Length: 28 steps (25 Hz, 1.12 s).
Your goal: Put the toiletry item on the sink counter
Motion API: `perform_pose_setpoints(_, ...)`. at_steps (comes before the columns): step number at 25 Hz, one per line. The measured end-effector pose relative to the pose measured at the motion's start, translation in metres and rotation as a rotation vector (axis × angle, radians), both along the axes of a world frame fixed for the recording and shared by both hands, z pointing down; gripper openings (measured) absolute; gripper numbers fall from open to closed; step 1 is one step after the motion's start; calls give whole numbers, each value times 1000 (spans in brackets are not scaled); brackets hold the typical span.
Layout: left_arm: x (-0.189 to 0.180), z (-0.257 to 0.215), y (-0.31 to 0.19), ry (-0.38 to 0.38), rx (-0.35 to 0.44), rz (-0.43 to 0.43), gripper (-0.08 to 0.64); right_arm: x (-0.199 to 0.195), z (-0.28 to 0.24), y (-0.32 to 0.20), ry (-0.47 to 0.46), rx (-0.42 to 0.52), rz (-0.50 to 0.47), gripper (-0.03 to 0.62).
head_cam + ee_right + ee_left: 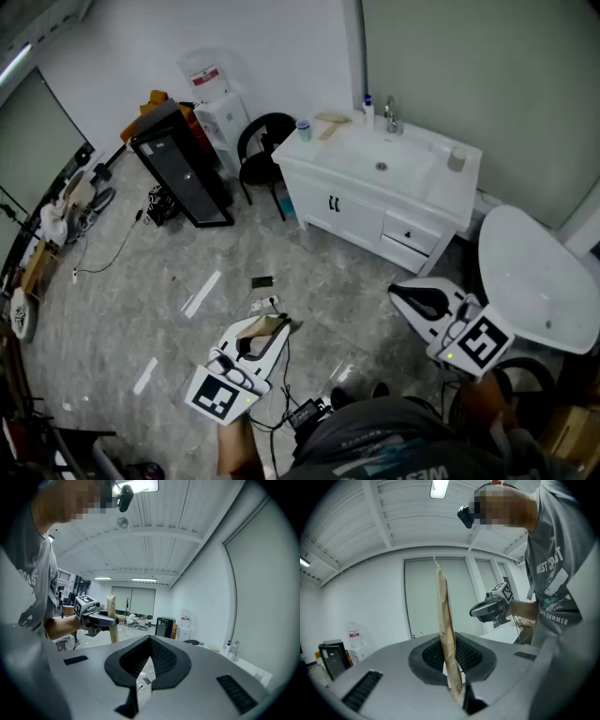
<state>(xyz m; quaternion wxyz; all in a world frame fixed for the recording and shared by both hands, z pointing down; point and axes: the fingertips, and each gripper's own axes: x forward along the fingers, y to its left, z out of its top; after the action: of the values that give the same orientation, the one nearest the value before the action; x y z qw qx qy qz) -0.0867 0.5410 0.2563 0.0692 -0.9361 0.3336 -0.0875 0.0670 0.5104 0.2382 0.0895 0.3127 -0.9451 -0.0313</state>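
Plainly the carrying is not yet done; the left claw (265, 330), at the lower middle of the head view, is pinching a flat tan toiletry item (446, 639) by its lower end, so the item stands upright between the jaws and reaches well above them in the left gripper view; gripping it low on the thin edge seems meant to leave most of its length free for laying down, though I cannot tell exactly what the item is. The right claw (417, 300), at the lower right, has its jaws pressed together at the tips with nothing between them; it hangs beside the person, probably out of the way because one claw is enough for so light a thing. The sink table (441, 183) stands in the upper right of the head view, well apart from both claws, with grey floor between; a faucet (392, 117) and a small bottle (367, 111) stand along its back and a cup (457, 157) at its right end; the part right of the basin, in front of the cup, looks bare and seems a fair landing place. A white toilet (534, 281) at the right edge narrows the approach on that side; by my judgement the step in hand is walking the item over.
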Motion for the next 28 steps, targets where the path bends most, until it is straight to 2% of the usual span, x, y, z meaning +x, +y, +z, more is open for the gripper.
perform_pose_setpoints(14, -35, 6, 10, 4, 1, 33, 23, -31, 7, 11, 4, -4, 38, 29)
perform_pose_setpoints(21, -51, 6, 15, 22, 8, 62, 23, -49, -7, 17, -86, 9, 57, 31)
perform_pose_setpoints(28, -54, 17, 8, 21, -10, 81, 23, -44, 12, 10, -52, -44, 113, 31)
